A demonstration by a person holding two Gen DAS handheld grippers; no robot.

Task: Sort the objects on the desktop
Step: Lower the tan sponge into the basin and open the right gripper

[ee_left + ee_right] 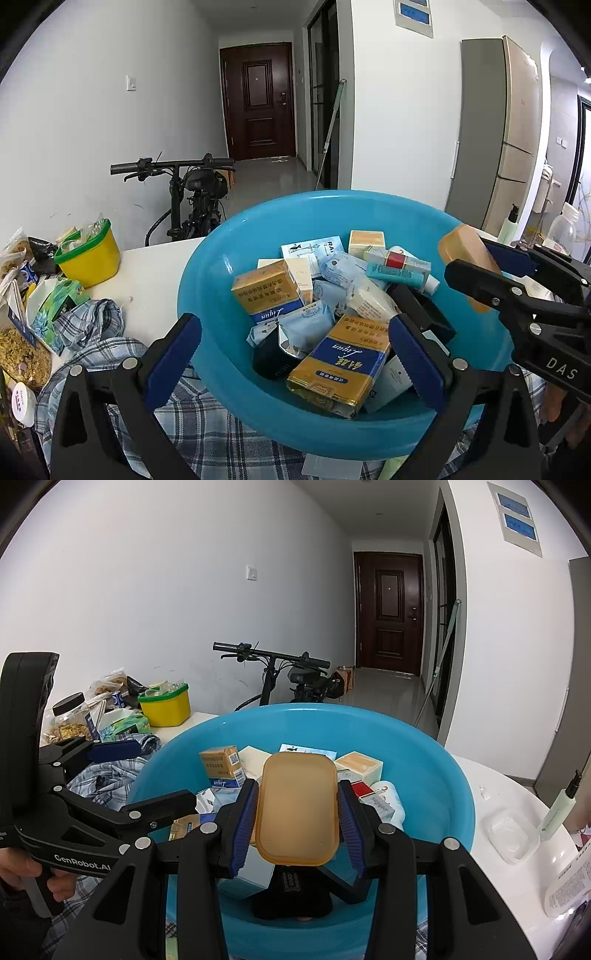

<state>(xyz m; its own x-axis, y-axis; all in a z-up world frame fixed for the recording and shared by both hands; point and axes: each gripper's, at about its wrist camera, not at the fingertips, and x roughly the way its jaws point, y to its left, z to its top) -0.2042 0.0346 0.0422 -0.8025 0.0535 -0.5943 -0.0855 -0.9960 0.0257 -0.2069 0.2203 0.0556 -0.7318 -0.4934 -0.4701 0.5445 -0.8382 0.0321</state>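
Observation:
A blue basin (207, 280) on the white table holds several boxes, packets and tubes, among them two gold-and-blue cartons (340, 365). My right gripper (299, 812) is shut on an amber plastic soap-box lid (297, 808) and holds it above the basin (443, 794); the lid also shows in the left wrist view (467, 258). My left gripper (295, 358) is open and empty at the basin's near rim, its fingers astride the contents.
A yellow tub with a green rim (88, 254), snack bags and a tissue pack crowd the table's left side. A plaid shirt (99, 347) lies under the basin's near left. A clear plastic tray (511, 834) and a pale green bottle (557, 808) lie on the right.

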